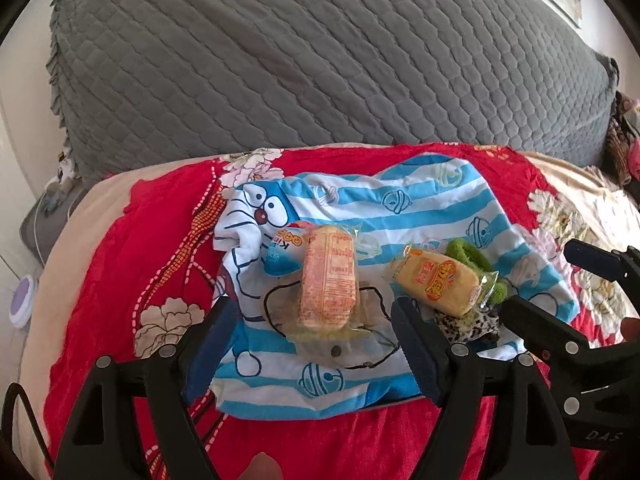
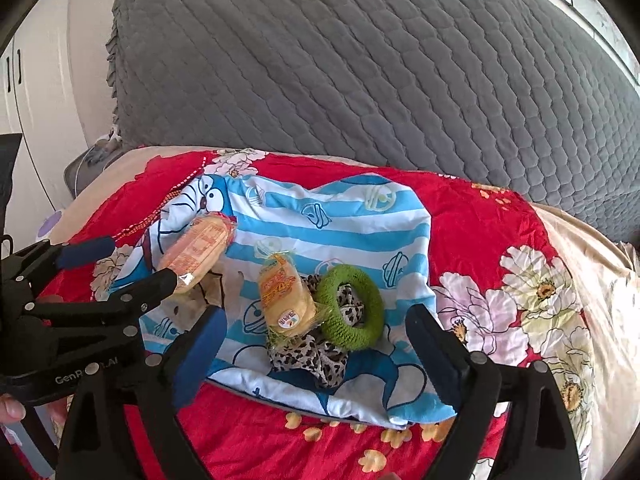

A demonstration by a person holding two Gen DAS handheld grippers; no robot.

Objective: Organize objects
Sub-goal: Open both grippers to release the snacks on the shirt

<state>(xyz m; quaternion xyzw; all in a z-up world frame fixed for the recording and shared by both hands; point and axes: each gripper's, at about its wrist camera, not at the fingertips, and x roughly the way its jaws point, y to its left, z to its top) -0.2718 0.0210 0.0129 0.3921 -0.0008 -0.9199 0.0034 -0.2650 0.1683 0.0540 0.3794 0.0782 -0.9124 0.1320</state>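
Observation:
A blue-and-white striped cartoon cloth [image 1: 420, 204] [image 2: 340, 220] lies on the red bedspread. On it lie an orange-pink snack pack [image 1: 329, 280] [image 2: 196, 252], a yellow snack pack [image 1: 438, 282] [image 2: 284, 298], a green knitted ring [image 1: 476, 260] [image 2: 354, 306], a leopard-print scrunchie [image 1: 468, 326] [image 2: 308, 354] and a blue pouch [image 1: 282, 256]. My left gripper [image 1: 316, 348] is open, just short of the orange-pink pack. My right gripper [image 2: 316, 360] is open, over the scrunchie and yellow pack. Each gripper shows at the edge of the other's view.
A red floral bedspread [image 1: 120, 264] [image 2: 480, 232] covers the bed. A large grey quilted pillow [image 1: 320, 60] [image 2: 360, 72] stands behind the cloth. A small white-and-purple round object [image 1: 24, 300] sits at the far left, off the bed.

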